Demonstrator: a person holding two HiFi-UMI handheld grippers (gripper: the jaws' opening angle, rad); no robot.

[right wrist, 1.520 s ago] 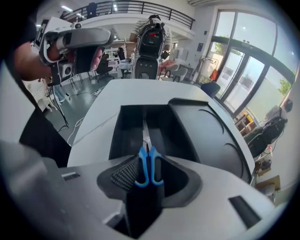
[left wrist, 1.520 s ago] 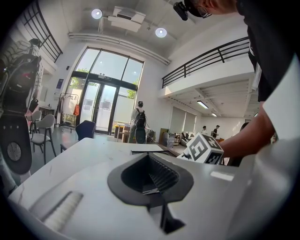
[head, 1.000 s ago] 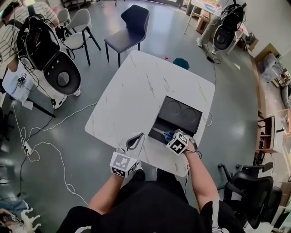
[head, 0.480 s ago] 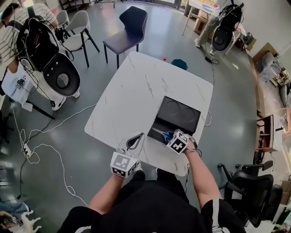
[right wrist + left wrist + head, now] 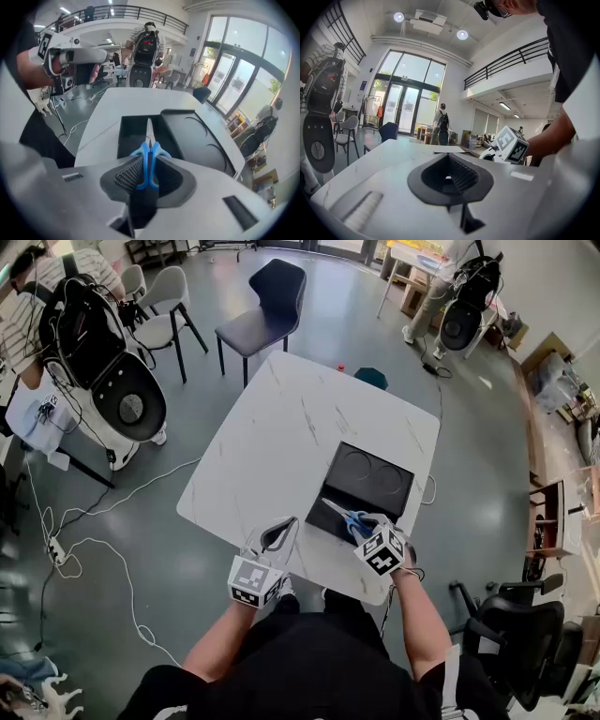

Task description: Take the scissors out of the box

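A pair of scissors [image 5: 345, 517] with blue handles hangs tilted over the near end of the open black box [image 5: 330, 491], blades toward the far left. My right gripper [image 5: 363, 527] is shut on the handles. In the right gripper view the blue handles [image 5: 151, 159] are pinched between the ribbed pads of that gripper [image 5: 146, 169], and the blades reach out over the box tray [image 5: 132, 136]. My left gripper [image 5: 284, 527] hovers at the table's near edge, left of the box. It is shut and holds nothing [image 5: 449, 180].
The box's lid [image 5: 375, 479] lies open on the white marble table [image 5: 281, 418]. A dark chair [image 5: 267, 296] stands beyond the far edge. Robot units [image 5: 108, 371] and cables cover the floor at left. An office chair [image 5: 511, 624] is at right.
My right gripper has risen and drawn back a little with the scissors, lifting them off the tray floor. The left gripper has stayed where it was.
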